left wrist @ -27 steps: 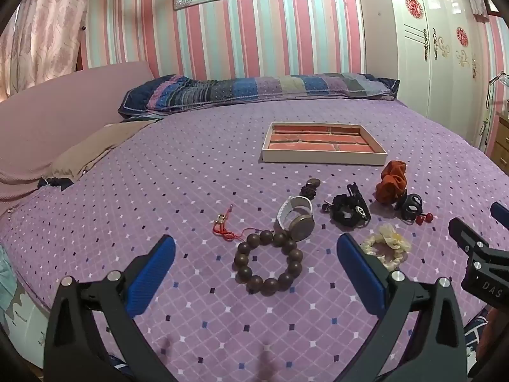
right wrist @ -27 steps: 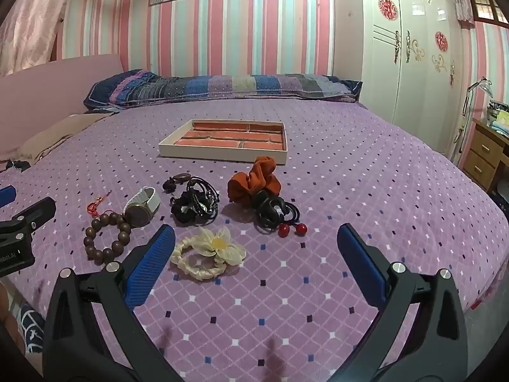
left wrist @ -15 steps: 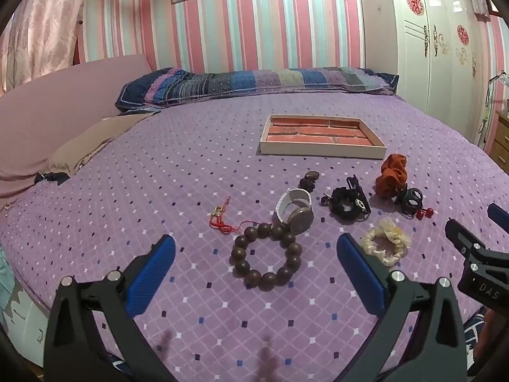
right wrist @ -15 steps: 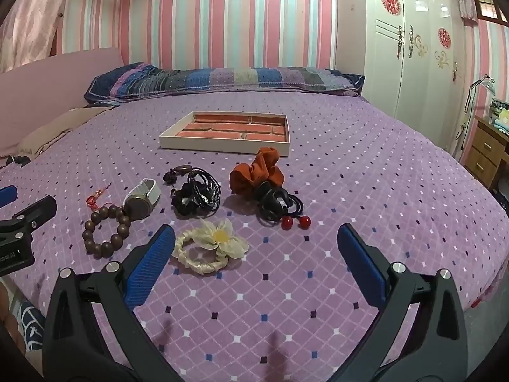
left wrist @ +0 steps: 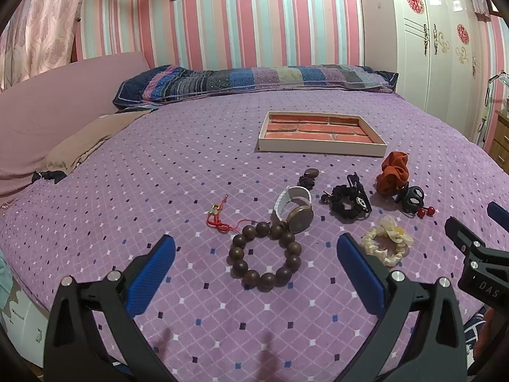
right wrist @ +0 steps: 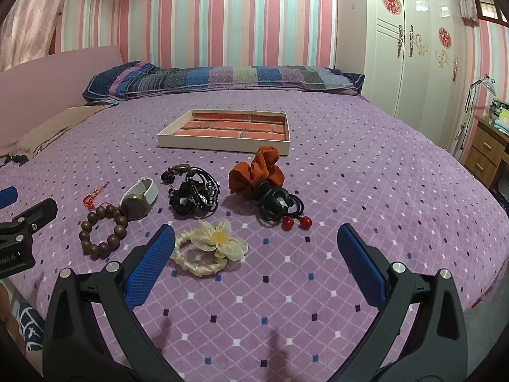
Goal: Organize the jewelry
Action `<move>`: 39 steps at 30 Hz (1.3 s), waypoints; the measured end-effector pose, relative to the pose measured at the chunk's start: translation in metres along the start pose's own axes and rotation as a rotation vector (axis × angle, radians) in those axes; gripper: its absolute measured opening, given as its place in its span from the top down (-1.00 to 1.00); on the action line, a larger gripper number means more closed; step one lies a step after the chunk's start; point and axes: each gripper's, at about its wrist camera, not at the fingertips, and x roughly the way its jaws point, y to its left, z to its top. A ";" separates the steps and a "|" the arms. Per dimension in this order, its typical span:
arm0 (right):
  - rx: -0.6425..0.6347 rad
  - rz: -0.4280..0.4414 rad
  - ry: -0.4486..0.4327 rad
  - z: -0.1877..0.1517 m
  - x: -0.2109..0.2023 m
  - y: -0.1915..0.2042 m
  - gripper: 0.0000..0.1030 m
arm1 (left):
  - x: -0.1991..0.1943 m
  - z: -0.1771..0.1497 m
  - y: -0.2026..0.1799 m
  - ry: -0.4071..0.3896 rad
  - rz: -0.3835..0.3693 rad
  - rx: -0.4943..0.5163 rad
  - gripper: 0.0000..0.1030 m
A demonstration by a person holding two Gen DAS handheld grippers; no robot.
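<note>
Items on the purple bedspread (left wrist: 159,165), as we find them.

1. Tray (left wrist: 321,133): shallow, cream-sided, brick-patterned floor, nothing in it. Its long axis runs across the left wrist view; in the right wrist view (right wrist: 229,129) it lies slightly skewed. It sits beyond all the jewelry, toward the striped pillow (left wrist: 254,79).

2. Bead bracelet (left wrist: 265,254): a ring of dark wooden beads lying flat, nearest to us, with a red cord (left wrist: 219,219) trailing off to the left.

3. Watch (left wrist: 296,210): on its side, round dial facing us, white strap looping behind; it touches the bead bracelet.

4. Black hair ties (left wrist: 348,199): a tangled heap; we cannot separate the pieces. A small dark knotted charm (left wrist: 308,176) lies just behind the watch.

5. Orange scrunchie (left wrist: 393,172): bunched, just in front of the tray's right corner, touching a black clip (left wrist: 412,195) with two red beads (right wrist: 296,222), which the right wrist view shows far more clearly.

6. Cream flower scrunchie (right wrist: 210,246): flat, flower uppermost. The right wrist view shows its left edge partly hidden by a blue finger pad; in the left wrist view it lies whole.

7. Left gripper (left wrist: 254,267): jaws spread wide, holding nothing, the bead bracelet framed between its fingers, apart from them.

8. Right gripper (right wrist: 254,254): jaws spread wide, holding nothing.

Each view catches only a cut-off part of the other gripper at its edge.
</note>
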 end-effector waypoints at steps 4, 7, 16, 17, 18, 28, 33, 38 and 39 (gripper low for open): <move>0.008 -0.002 0.010 0.000 0.003 -0.001 -0.92 | 0.003 0.000 0.000 0.005 0.000 0.001 -0.92; 0.007 -0.010 0.011 0.000 0.005 -0.001 -0.92 | 0.005 -0.001 0.001 0.010 -0.003 -0.001 -0.92; -0.002 -0.010 0.015 -0.001 0.008 0.000 -0.92 | 0.007 -0.003 0.002 0.016 -0.002 -0.002 -0.92; -0.002 -0.011 0.016 -0.001 0.008 0.000 -0.92 | 0.007 -0.003 0.002 0.016 -0.002 -0.002 -0.92; -0.002 -0.010 0.018 -0.001 0.009 0.000 -0.92 | 0.007 -0.002 0.002 0.016 -0.003 -0.001 -0.92; -0.008 -0.010 0.030 -0.003 0.013 0.002 -0.92 | 0.011 -0.005 0.007 0.029 0.001 -0.012 -0.92; -0.013 -0.009 0.036 -0.004 0.015 0.003 -0.92 | 0.012 -0.005 0.008 0.030 0.001 -0.009 -0.92; -0.015 -0.012 0.034 -0.003 0.015 0.004 -0.92 | 0.012 -0.005 0.008 0.027 0.004 -0.011 -0.92; -0.015 -0.011 0.034 -0.003 0.015 0.003 -0.92 | 0.012 -0.004 0.007 0.028 0.004 -0.010 -0.92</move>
